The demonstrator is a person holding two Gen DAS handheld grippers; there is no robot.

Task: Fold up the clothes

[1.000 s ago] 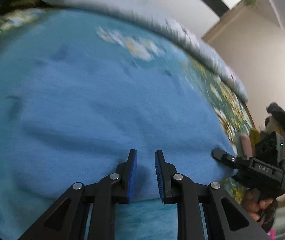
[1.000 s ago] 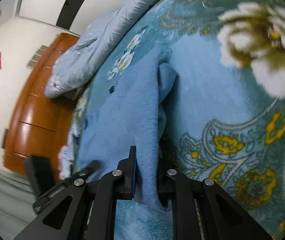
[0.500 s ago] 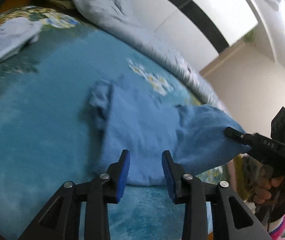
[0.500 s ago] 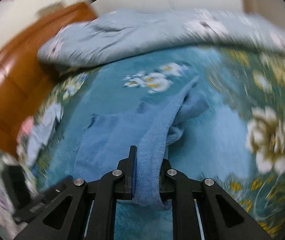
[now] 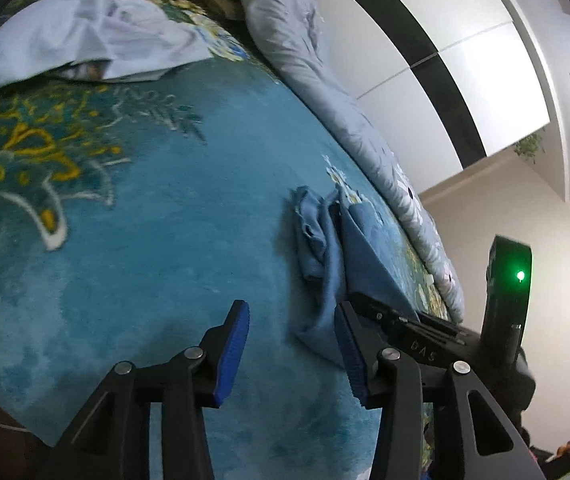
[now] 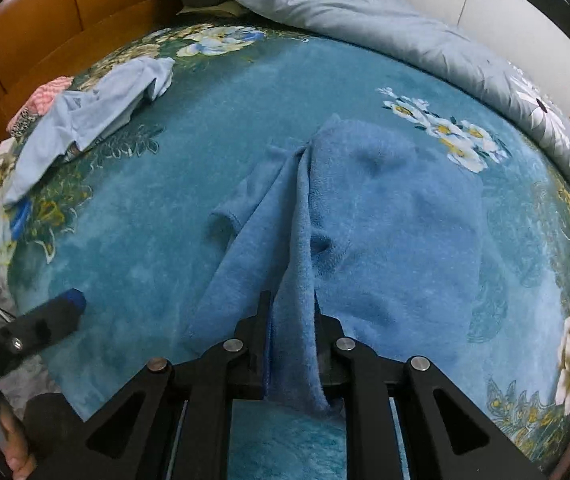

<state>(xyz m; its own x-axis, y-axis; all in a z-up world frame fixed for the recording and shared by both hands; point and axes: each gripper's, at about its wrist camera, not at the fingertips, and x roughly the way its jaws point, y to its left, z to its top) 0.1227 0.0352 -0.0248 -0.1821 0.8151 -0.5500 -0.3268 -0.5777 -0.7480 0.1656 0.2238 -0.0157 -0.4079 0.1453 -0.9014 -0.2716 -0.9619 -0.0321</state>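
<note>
With a fold of the blue garment [image 6: 365, 216] near the bed [image 6: 189, 184] middle pinched in the right gripper [image 6: 291, 344], whose fingers are easing apart, and the empty left gripper [image 5: 291, 344] opening, the fold seems midway; next, lay it flat.

A home bedroom: floral bedspread [image 6: 133, 240], rumpled quilt [image 6: 365, 4], wooden headboard [image 6: 37, 28].

Left wrist view: looking obliquely across the bed [image 5: 133, 240] toward the wall. Right wrist view: looking steeply down, close. Sharing the blue garment [image 6: 385, 216] [image 5: 325, 248] and grey quilt [image 6: 365, 4] [image 5: 325, 92].
</note>
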